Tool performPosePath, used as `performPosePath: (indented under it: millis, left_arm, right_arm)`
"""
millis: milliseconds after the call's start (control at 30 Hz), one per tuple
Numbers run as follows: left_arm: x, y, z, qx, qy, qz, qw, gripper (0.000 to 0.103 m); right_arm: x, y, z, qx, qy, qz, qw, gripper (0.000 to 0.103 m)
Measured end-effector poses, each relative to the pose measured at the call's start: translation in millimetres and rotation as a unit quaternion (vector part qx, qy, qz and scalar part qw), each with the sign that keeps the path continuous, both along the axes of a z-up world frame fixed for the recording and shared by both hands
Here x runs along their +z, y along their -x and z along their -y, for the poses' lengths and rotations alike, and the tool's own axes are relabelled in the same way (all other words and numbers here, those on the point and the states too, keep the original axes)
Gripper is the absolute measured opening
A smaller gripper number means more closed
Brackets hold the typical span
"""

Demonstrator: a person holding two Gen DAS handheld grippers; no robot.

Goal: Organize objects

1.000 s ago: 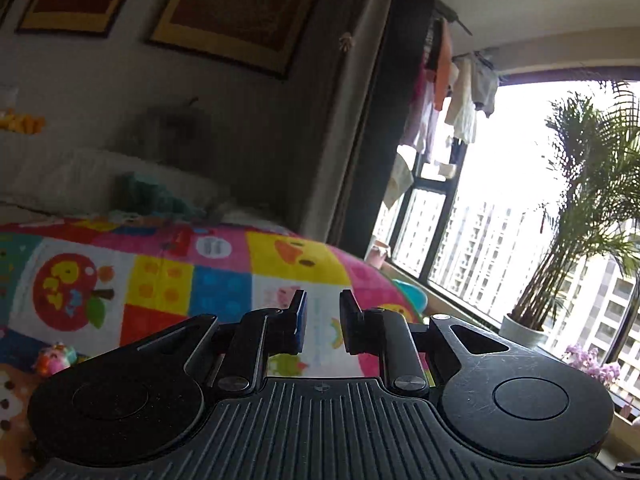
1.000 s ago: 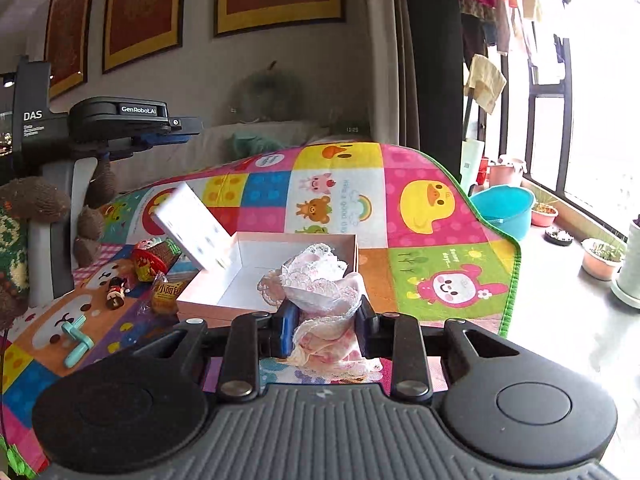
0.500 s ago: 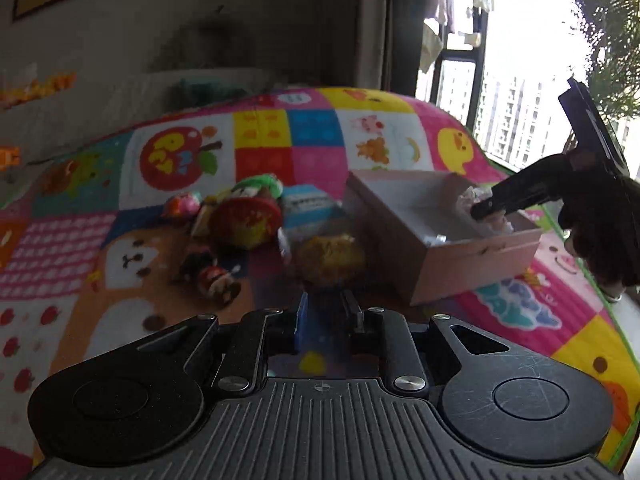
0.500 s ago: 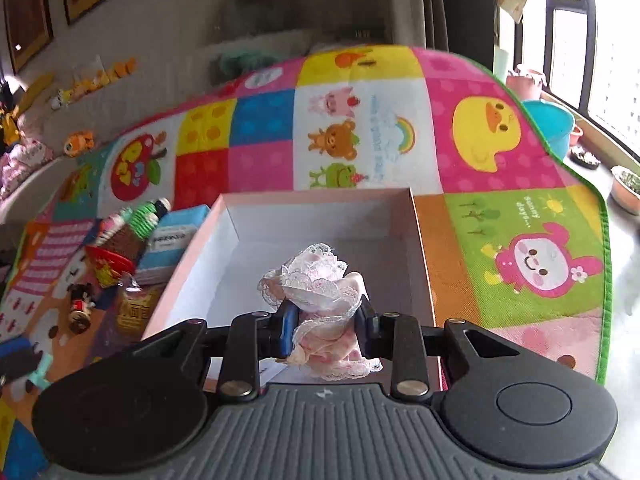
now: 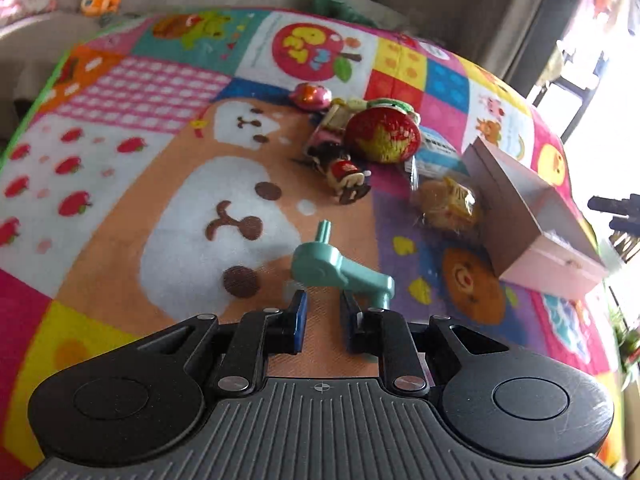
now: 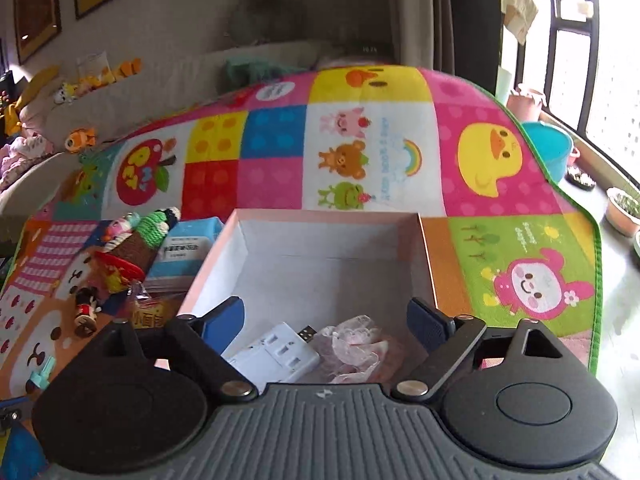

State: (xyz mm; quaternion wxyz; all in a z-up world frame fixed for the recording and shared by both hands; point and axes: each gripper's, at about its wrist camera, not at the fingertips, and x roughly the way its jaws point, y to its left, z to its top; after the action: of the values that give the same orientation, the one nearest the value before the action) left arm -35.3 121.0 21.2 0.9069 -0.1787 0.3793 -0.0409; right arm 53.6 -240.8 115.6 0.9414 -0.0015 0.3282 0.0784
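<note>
An open pink box [image 6: 428, 256] sits on the colourful play mat [image 6: 360, 152]. Inside lie a pink lace cloth [image 6: 356, 344] and a white charger [image 6: 276, 354]. My right gripper [image 6: 326, 320] is wide open and empty just above the box's near end, over the cloth. In the left wrist view the box [image 5: 532, 216] is at the right. My left gripper [image 5: 323, 308] is slightly open and empty, just short of a teal plastic part [image 5: 340, 272] lying on the mat.
Loose items lie left of the box: a red knitted strawberry [image 5: 382, 134], a small figurine [image 5: 344, 174], a wrapped snack [image 5: 444, 204], a blue packet [image 6: 184, 248] and a pink toy [image 5: 312, 94]. A teal basin [image 6: 548, 148] and plant pots [image 6: 622, 208] stand on the floor at the right.
My right gripper opened and let the lace cloth drop into the box. My left gripper swung down from the room toward the mat and now sits at the teal part.
</note>
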Motion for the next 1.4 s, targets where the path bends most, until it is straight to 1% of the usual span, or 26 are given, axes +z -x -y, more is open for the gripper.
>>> performPosePath:
  millis: [67,100,167,233,267,400,467,500,533,600,633,667,700,733,767,833,867,900,933,1000,1033,1067,1167,1267,1333,1400]
  left_arm:
    - [-1.5,-12.3,4.6,-0.002,0.015,-0.001,0.9999,0.02]
    - [-1.1,-18.9,10.1,-0.006,0.01,0.004,0.9999,0.02]
    - [-0.4,-33.0,23.0,-0.018,-0.018,0.011,0.9996,0.02]
    - [-2.9,-48.7,35.6,-0.029,-0.05,0.004,0.9984,0.02]
    - [-2.1,-54.0,39.4,-0.027,-0.058,0.007,0.9979,0.02]
    - [5.5,-62.9,43.7,-0.021,-0.06,0.032,0.9975,0.02]
    - [9.0,-60.8,43.6,-0.043,-0.065,0.045,0.9959,0.02]
    - [13.0,-57.7,43.1,-0.057,-0.069,0.058,0.9943,0.02]
    - [18.4,-52.7,42.7,-0.065,-0.077,0.08,0.9917,0.02]
    - [34.0,-46.3,43.9,-0.083,-0.106,0.137,0.9815,0.02]
    - [42.5,-49.6,45.4,-0.092,-0.117,0.155,0.9765,0.02]
    - [50.4,-57.7,46.2,-0.102,-0.119,0.165,0.9738,0.02]
    - [58.1,-72.3,46.3,-0.116,-0.108,0.168,0.973,0.02]
    - [63.3,-90.3,45.5,-0.131,-0.092,0.162,0.9737,0.02]
    - [66.7,-113.2,45.4,-0.146,-0.075,0.145,0.9758,0.02]
    - [67.0,-161.0,49.1,-0.166,-0.065,0.089,0.98,0.021]
    - [65.6,-182.8,52.1,-0.167,-0.072,0.058,0.9816,0.021]
    - [63.7,-202.7,56.0,-0.166,-0.09,0.032,0.9815,0.021]
    - [63.4,-216.8,60.2,-0.163,-0.109,0.021,0.9803,0.02]
    - [65.0,-237.6,70.0,-0.165,-0.146,0.014,0.9754,0.021]
    - [63.7,-248.0,77.1,-0.166,-0.169,-0.004,0.9715,0.026]
    - [60.2,-256.9,81.9,-0.171,-0.18,-0.02,0.9685,0.029]
    - [45.3,-275.8,91.1,-0.176,-0.187,-0.053,0.9651,0.037]
    - [38.2,-279.8,100.2,-0.18,-0.2,-0.052,0.9616,0.042]
    - [30.9,-282.1,103.8,-0.179,-0.214,-0.057,0.9587,0.056]
    - [24.6,-281.6,100.3,-0.174,-0.204,-0.058,0.9616,0.059]
  right_arm:
    - [0.6,12.5,-11.0,0.019,0.003,0.006,1.0,0.09]
    - [-0.3,19.9,-15.8,0.029,0.004,0.008,1.0,0.09]
    - [-3.8,35.0,-23.0,0.049,0.004,0.013,0.999,0.09]
    - [-10.4,50.4,-29.3,0.064,0.006,0.018,0.998,0.094]
    - [-14.2,57.3,-32.0,0.071,0.01,0.021,0.997,0.096]
    - [-38.1,89.5,-47.2,0.1,0.063,0.05,0.992,0.098]
    - [-49.4,100.0,-51.6,0.117,0.08,0.055,0.988,0.098]
    - [-53.8,103.4,-52.7,0.124,0.082,0.053,0.987,0.098]
    - [-58.8,105.0,-52.6,0.13,0.079,0.048,0.987,0.098]
    - [-66.8,103.5,-50.7,0.133,0.068,0.038,0.988,0.099]
    - [-71.3,102.5,-50.0,0.132,0.064,0.035,0.989,0.099]
    - [-75.7,100.6,-49.3,0.13,0.062,0.035,0.989,0.099]
    - [-79.6,98.4,-49.7,0.126,0.062,0.036,0.989,0.099]
    - [-82.8,96.6,-50.4,0.121,0.061,0.038,0.99,0.099]
    - [-85.1,94.8,-50.5,0.118,0.056,0.041,0.991,0.099]
    - [-88.8,93.5,-49.8,0.112,0.044,0.041,0.992,0.099]
    - [-89.9,93.0,-49.1,0.111,0.042,0.04,0.992,0.099]
    - [-90.1,92.9,-47.8,0.108,0.039,0.041,0.993,0.099]
    - [-89.8,93.4,-45.1,0.105,0.033,0.043,0.993,0.099]
    - [-90.1,93.6,-40.0,0.103,0.019,0.043,0.994,0.101]
    - [-90.0,92.8,-38.2,0.104,0.013,0.042,0.994,0.101]
    - [-90.3,92.0,-37.1,0.106,0.009,0.04,0.994,0.102]
    - [-91.1,89.4,-35.9,0.111,0.0,0.033,0.993,0.103]
    - [-91.2,89.7,-33.4,0.111,-0.009,0.032,0.993,0.103]
    - [-91.4,89.3,-32.0,0.113,-0.014,0.029,0.993,0.103]
    - [-91.5,88.1,-30.8,0.114,-0.017,0.027,0.993,0.103]
